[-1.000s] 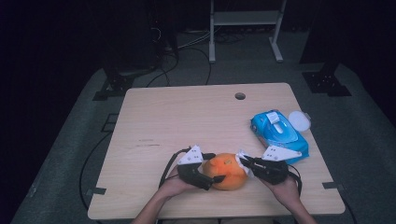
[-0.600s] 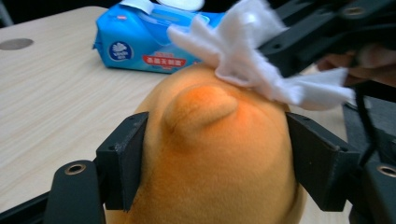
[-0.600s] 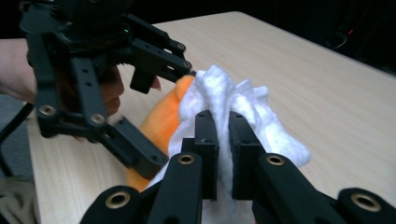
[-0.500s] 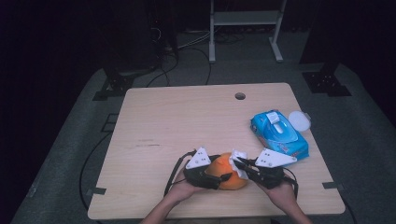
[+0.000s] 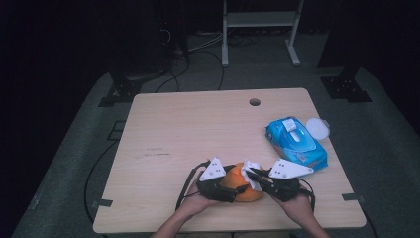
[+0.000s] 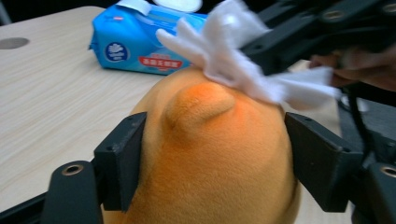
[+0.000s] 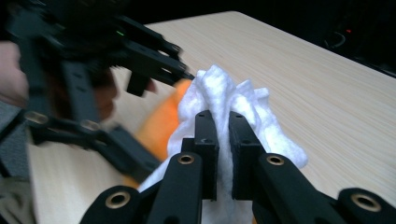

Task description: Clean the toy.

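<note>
An orange plush toy (image 5: 238,187) lies near the table's front edge. My left gripper (image 5: 233,191) grips it from the left. In the left gripper view both pads (image 6: 123,161) press into the toy's sides (image 6: 210,154), and the jaws have just been opening a little with the toy still between them. My right gripper (image 7: 223,126) is shut on a crumpled white wipe (image 7: 219,93). It holds the wipe (image 5: 251,168) against the top right of the toy (image 7: 163,126).
A blue pack of wet wipes (image 5: 296,143) lies to the right, with a round white lid (image 5: 317,128) just behind it. A cable hole (image 5: 254,102) sits near the far edge of the table (image 5: 188,129). Cables trail off the front edge.
The right gripper has edged the wipe slightly left onto the toy. The left gripper has shifted a little around the toy, which stays in place.
</note>
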Demonstrator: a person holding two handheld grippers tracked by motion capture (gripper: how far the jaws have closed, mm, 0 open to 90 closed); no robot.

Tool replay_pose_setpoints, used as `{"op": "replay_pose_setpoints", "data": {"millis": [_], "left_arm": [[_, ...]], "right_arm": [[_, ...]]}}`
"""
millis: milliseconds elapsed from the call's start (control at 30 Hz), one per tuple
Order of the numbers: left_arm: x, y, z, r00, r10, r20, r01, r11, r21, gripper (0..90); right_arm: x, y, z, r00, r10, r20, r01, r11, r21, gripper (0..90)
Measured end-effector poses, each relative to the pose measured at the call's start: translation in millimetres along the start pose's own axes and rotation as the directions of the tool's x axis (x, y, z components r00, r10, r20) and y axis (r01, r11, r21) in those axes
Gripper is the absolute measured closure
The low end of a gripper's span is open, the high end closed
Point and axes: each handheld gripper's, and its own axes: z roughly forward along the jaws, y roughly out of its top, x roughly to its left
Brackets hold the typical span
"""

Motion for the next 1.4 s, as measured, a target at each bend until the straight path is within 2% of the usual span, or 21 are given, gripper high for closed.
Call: {"op": "replay_pose_setpoints", "data": {"millis": [100, 233, 367, 467, 533, 567, 667, 733, 833, 933, 1000, 1033, 1067, 1100, 1167, 1200, 1267, 1333, 1400], "left_arm": [[-1.2, 0.7, -1.2, 0.9994, 0.011, 0.033, -0.011, 0.9999, -0.002, 21.3], [1.6, 0.9, -4.6, 0.9978, 0.043, 0.05, -0.042, 0.9989, -0.021, 17.0], [9.9, -3.2, -2.6, 0.9993, 0.015, 0.033, -0.014, 0.9998, -0.016, 10.5], [15.6, -9.6, 2.9, 0.998, -0.018, 0.06, 0.018, 0.9998, -0.006, 8.0], [16.2, -13.6, 6.2, 0.9978, -0.016, 0.064, 0.017, 0.9998, -0.011, 7.4], [16.1, -14.3, 6.0, 0.9975, -0.018, 0.068, 0.019, 0.9998, -0.012, 8.6], [13.7, -8.9, 0.3, 0.9988, -0.003, 0.048, 0.004, 0.9999, -0.012, 24.3], [9.8, -2.2, -4.2, 0.9985, -0.002, 0.054, 0.003, 0.9997, -0.023, 30.5], [5.0, 7.7, -11.7, 0.9983, 0.028, 0.052, -0.026, 0.9988, -0.043, 32.6], [4.6, 7.9, -12.2, 0.9993, 0.028, 0.024, -0.027, 0.9995, -0.014, 33.2], [5.9, 8.1, -12.6, 0.9999, 0.003, 0.01, -0.003, 1.0, -0.006, 33.6], [5.9, 8.1, -12.6, 0.9999, 0.003, 0.01, -0.003, 1.0, -0.006, 33.6], [6.5, 8.7, -11.6, 0.9998, -0.02, -0.006, 0.02, 0.9998, -0.005, 33.6], [5.6, 8.9, -10.0, 0.9996, -0.028, -0.01, 0.028, 0.9996, -0.006, 33.5], [2.2, 9.8, -7.6, 0.9997, -0.021, -0.016, 0.021, 0.9998, -0.003, 33.1], [0.0, 10.1, -6.8, 0.9997, -0.016, -0.018, 0.016, 0.9999, -0.002, 32.4], [-1.1, 9.6, -7.0, 0.9998, -0.001, -0.019, 0.001, 1.0, 0.007, 30.3], [2.2, 7.1, -7.8, 1.0, -0.008, 0.002, 0.008, 0.9999, -0.007, 27.6], [4.0, 5.8, -6.5, 0.9998, -0.015, 0.011, 0.015, 0.9997, -0.018, 25.0]], "right_arm": [[-7.9, -6.0, -1.9, 0.9995, 0.031, -0.008, -0.031, 1.0, 0.003, 83.1], [-11.9, -8.7, -5.0, 0.9994, 0.033, 0.01, -0.033, 0.999, 0.011, 83.1], [-17.5, -11.5, -7.0, 0.9986, 0.047, 0.024, -0.047, 0.999, 0.01, 83.1], [-23.7, -14.1, -9.1, 0.9971, 0.073, 0.024, -0.073, 0.997, 0.009, 83.0], [-26.4, -15.4, -9.1, 0.9963, 0.083, 0.023, -0.083, 0.997, 0.009, 83.0], [-26.9, -15.6, -8.9, 0.996, 0.085, 0.025, -0.086, 0.996, 0.009, 83.0], [-27.3, -15.0, -8.7, 0.9953, 0.092, 0.029, -0.092, 0.996, 0.0, 83.0], [-29.0, -13.7, -10.5, 0.9931, 0.114, 0.028, -0.113, 0.993, -0.018, 83.0], [-34.5, -13.4, -13.1, 0.9891, 0.147, 0.014, -0.146, 0.989, -0.037, 83.0], [-35.9, -15.8, -9.7, 0.9847, 0.174, -0.007, -0.174, 0.984, -0.037, 83.0], [-33.8, -13.8, -9.6, 0.9852, 0.172, -0.005, -0.172, 0.984, -0.041, 83.0], [-31.7, -11.9, -11.5, 0.986, 0.167, -0.002, -0.166, 0.985, -0.055, 83.1], [-29.0, -9.5, -14.0, 0.9867, 0.162, -0.009, -0.162, 0.984, -0.073, 83.0], [-26.4, -6.4, -16.5, 0.9867, 0.16, -0.03, -0.162, 0.982, -0.094, 83.0], [-17.8, 1.0, -19.3, 0.9896, 0.132, -0.058, -0.138, 0.983, -0.122, 83.0], [-12.3, 4.3, -18.8, 0.9933, 0.102, -0.056, -0.108, 0.987, -0.119, 83.0], [-4.6, 6.5, -15.3, 0.9988, 0.045, -0.021, -0.046, 0.994, -0.096, 83.0], [-7.1, 4.3, -13.7, 0.9985, 0.05, -0.023, -0.052, 0.995, -0.086, 83.1], [-11.9, 1.4, -13.9, 0.9988, 0.048, 0.006, -0.048, 0.996, -0.076, 83.1]]}}
